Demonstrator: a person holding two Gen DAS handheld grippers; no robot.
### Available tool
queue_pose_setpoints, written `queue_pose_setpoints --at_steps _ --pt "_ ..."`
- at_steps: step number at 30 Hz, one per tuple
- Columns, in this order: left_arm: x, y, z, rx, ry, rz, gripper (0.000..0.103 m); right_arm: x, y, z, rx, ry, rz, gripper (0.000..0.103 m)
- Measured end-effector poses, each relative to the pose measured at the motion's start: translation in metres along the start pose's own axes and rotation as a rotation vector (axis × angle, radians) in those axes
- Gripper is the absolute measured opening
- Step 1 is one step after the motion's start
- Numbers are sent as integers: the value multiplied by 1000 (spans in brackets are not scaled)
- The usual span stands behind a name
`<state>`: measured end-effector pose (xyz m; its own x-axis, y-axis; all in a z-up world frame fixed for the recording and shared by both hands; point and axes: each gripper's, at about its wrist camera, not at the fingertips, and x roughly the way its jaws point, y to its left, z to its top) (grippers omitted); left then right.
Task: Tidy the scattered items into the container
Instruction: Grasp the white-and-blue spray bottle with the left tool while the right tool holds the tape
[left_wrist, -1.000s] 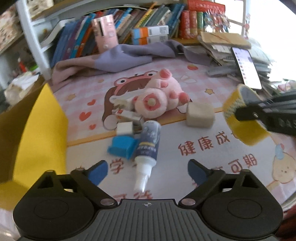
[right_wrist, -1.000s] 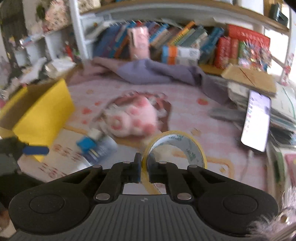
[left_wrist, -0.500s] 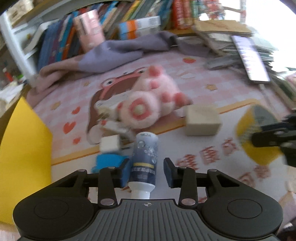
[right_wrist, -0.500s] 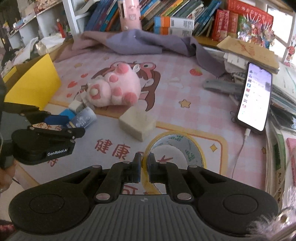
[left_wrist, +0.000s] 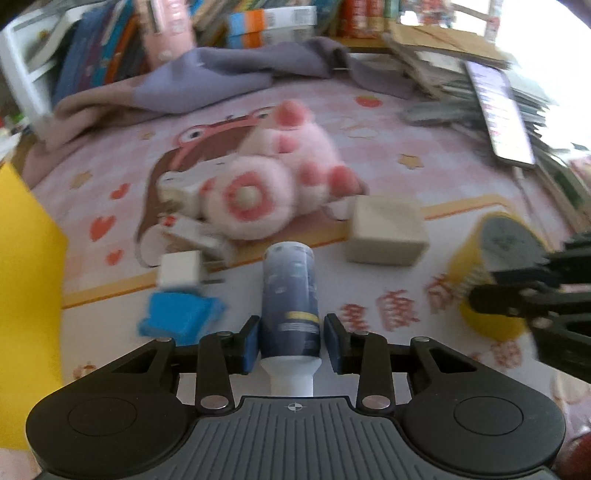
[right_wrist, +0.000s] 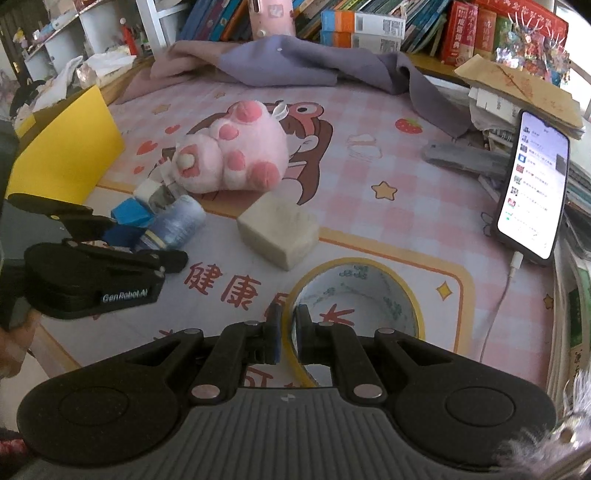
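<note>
A dark blue spray bottle (left_wrist: 288, 295) with a white neck lies on the mat, neck toward me. My left gripper (left_wrist: 290, 332) is closing on its lower body, the blue pads (left_wrist: 249, 343) against its sides. From the right wrist view, the same bottle (right_wrist: 177, 221) lies between the left gripper's (right_wrist: 144, 240) fingers. My right gripper (right_wrist: 287, 321) is shut on the near wall of a yellow tape roll (right_wrist: 354, 280), which stands low over the mat. The yellow container (left_wrist: 26, 277) is at the far left.
A pink plush pig (left_wrist: 280, 177), a beige block (left_wrist: 384, 229), a blue item (left_wrist: 177, 314) and a white plug cube (left_wrist: 181, 269) lie close together on the mat. A lit phone (right_wrist: 532, 188) on a cable leans at the right. Purple cloth (right_wrist: 295, 59) and books line the back.
The left gripper moved forward and down over the spray bottle and its wide-open jaws closed around it. The right gripper sank toward the mat with the tape roll still held.
</note>
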<state>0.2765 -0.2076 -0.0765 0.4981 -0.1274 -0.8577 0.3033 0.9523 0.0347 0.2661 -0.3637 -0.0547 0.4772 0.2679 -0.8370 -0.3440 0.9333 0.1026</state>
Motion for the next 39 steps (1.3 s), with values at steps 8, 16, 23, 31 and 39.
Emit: queue_pose_setpoints --at_steps 8,16,23,31,39 --pt "8 0 7 -28 -6 -5 38 6 -5 -1 5 22 1 15" --pt "6 -3 7 -43 0 -2 31 11 -8 -5 3 28 20 8" --pt "-22 3 -2 -137 -48 -57 31 -19 -2 -4 -33 -79 21 8" --pt "-81 15 -11 -200 -140 -130 31 -54 15 -1 -66 -151 45 8" --pt "-134 43 -35 -283 -227 -173 31 -92 55 0 -155 -230 68 8"
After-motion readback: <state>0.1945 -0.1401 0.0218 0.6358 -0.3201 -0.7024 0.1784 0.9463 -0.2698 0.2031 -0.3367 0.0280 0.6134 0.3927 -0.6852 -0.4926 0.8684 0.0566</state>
